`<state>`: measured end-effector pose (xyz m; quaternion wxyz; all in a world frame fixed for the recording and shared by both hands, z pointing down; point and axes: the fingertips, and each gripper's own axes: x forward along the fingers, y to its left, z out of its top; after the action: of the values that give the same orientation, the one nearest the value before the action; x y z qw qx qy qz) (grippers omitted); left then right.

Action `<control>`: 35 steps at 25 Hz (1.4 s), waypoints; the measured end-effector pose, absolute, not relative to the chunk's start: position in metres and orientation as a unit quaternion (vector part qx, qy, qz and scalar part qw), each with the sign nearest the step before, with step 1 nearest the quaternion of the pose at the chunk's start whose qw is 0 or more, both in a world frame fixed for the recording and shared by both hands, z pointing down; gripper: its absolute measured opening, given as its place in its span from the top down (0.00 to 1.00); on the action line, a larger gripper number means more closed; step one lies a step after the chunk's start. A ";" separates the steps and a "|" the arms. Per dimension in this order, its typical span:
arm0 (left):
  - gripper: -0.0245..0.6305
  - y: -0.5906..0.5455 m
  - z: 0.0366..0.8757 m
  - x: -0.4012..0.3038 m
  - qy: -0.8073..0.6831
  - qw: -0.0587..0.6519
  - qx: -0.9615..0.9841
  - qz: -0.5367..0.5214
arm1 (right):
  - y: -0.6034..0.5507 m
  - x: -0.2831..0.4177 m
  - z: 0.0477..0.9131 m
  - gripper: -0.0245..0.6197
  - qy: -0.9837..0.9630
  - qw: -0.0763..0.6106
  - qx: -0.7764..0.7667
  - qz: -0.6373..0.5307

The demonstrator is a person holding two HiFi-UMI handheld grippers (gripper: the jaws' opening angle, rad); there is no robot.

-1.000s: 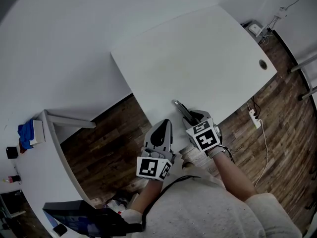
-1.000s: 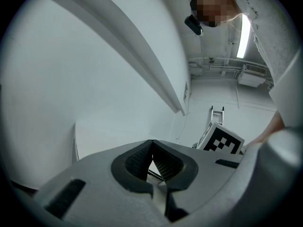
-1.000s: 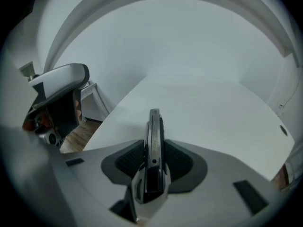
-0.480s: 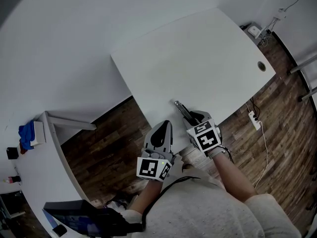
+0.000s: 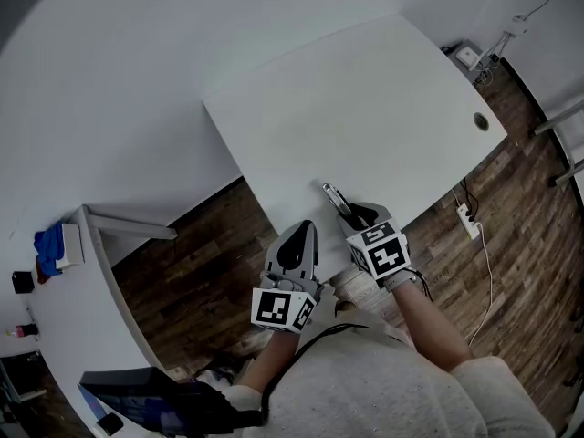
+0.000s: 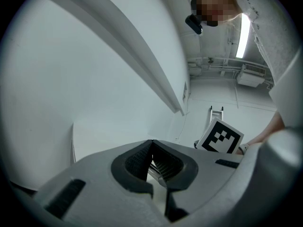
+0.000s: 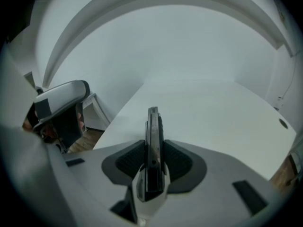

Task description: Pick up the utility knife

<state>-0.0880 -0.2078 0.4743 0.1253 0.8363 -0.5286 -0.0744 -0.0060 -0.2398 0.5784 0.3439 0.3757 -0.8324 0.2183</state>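
Note:
The utility knife [image 5: 334, 199], dark and slim, sticks forward out of my right gripper [image 5: 352, 215] over the near edge of the white table [image 5: 365, 99]. In the right gripper view the knife [image 7: 152, 131] stands on its edge, and the right gripper [image 7: 153, 163] is shut on it, a black pad against each side. Whether the knife touches the tabletop I cannot tell. My left gripper [image 5: 296, 237] hangs just off the table's near edge, left of the right one. In its own view the left gripper [image 6: 152, 156] is shut with nothing in it.
A round cable hole [image 5: 484, 119] sits near the table's right edge. A power strip [image 5: 468, 215] and cable lie on the wooden floor [image 5: 201, 263] to the right. A second white desk [image 5: 82, 290] with a blue object [image 5: 46, 245] stands at the left.
The right gripper and the knife in it have shifted very slightly to the right. The left gripper has not moved.

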 end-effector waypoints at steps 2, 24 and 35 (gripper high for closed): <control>0.95 -0.208 0.474 -0.088 -0.528 0.125 0.837 -0.074 | -0.239 -0.006 0.576 0.76 -0.834 0.338 0.378 0.218; 0.95 -0.210 0.462 -0.072 -0.520 0.104 0.844 -0.077 | -0.247 0.001 0.523 0.76 -0.852 0.265 0.401 0.209; 0.95 -0.204 0.447 -0.060 -0.529 0.099 0.839 -0.078 | -0.243 0.004 0.489 0.76 -0.867 0.219 0.399 0.204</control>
<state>-0.0603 -0.2039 0.4475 0.0989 0.8389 -0.5294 -0.0783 0.0041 -0.2432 0.4891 0.2190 0.3987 -0.8668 0.2043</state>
